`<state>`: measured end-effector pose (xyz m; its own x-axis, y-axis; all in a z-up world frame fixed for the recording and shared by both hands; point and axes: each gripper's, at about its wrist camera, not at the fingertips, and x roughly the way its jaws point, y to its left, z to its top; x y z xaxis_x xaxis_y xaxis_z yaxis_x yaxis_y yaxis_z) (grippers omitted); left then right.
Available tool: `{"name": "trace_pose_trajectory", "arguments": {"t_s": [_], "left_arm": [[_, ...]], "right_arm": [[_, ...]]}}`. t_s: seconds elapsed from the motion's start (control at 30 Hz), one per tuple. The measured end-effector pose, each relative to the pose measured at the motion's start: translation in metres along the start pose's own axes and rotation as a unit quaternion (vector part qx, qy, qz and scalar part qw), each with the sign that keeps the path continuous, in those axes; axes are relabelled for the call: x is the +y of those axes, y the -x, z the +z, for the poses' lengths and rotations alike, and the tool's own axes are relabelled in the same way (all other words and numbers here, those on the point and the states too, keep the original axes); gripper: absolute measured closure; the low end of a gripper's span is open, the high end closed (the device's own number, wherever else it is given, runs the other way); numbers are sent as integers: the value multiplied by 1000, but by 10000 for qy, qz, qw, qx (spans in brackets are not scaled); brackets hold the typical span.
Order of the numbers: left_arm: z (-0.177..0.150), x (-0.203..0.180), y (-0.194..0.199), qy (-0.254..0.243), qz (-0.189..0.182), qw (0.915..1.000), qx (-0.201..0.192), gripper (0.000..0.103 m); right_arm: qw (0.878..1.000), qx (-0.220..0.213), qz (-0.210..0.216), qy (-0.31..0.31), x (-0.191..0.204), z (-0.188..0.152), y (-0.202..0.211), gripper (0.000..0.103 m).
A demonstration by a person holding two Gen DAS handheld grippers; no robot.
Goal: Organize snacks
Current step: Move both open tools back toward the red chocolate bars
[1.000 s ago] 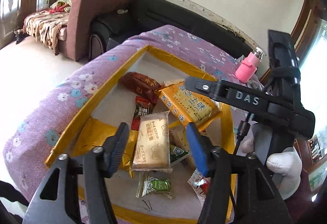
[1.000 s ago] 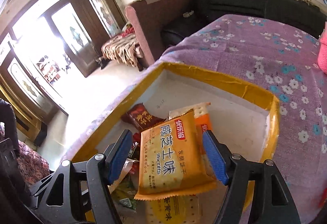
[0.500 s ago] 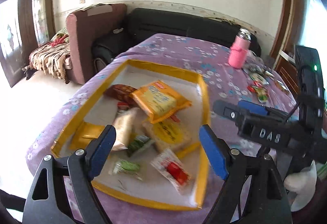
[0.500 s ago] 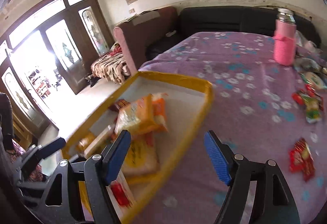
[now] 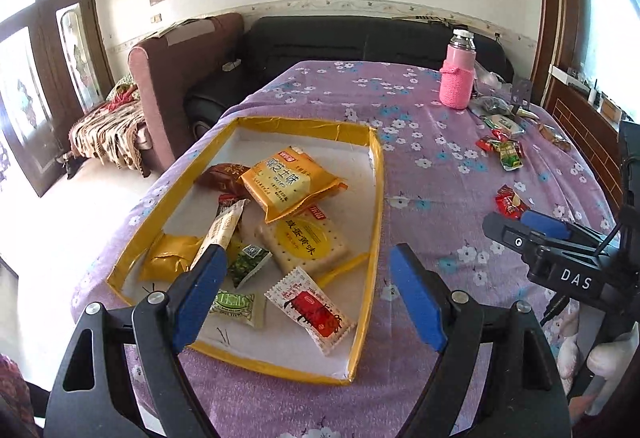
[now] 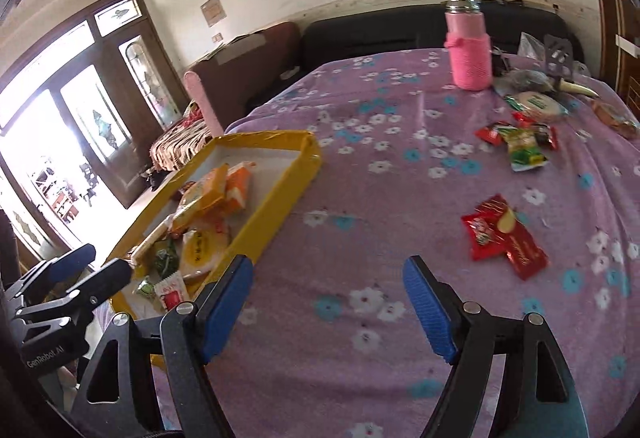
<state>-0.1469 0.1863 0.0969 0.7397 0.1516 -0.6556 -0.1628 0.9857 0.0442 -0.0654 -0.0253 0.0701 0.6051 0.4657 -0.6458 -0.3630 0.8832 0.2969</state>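
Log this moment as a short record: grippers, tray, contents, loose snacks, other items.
left gripper: open, empty, above the tray's near end
right gripper: open, empty, over the purple floral tablecloth
tray: yellow-edged white tray
contents: orange biscuit pack on top of other packets
loose snacks: red packets, right of tray
other: pink-sleeved bottle at far end

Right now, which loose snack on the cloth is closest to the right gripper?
The red packet pair, lying alone just ahead and to the right of the right gripper. The red-and-green cluster lies farther back, nearer the pink bottle.
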Motion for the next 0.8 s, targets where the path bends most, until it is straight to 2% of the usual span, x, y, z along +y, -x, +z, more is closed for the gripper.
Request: {"name": "trace_pose_trajectory", "arguments": {"t_s": [0.5,0.67,0.8], "left_arm": [[-4,-14,-6,-148,-225,9995,146,19],[-3,-18,-5,-132,-645,9977,141,19],[-1,-24,-6,-106,-978,9951,115,19]], "right_arm": [[9991,71,-238,-339,-40,-10,6,23],[9975,-9,-451,-551,-73,-9,15,23],[9917,-161,-699,-1063,-118,1,28,23]]}}
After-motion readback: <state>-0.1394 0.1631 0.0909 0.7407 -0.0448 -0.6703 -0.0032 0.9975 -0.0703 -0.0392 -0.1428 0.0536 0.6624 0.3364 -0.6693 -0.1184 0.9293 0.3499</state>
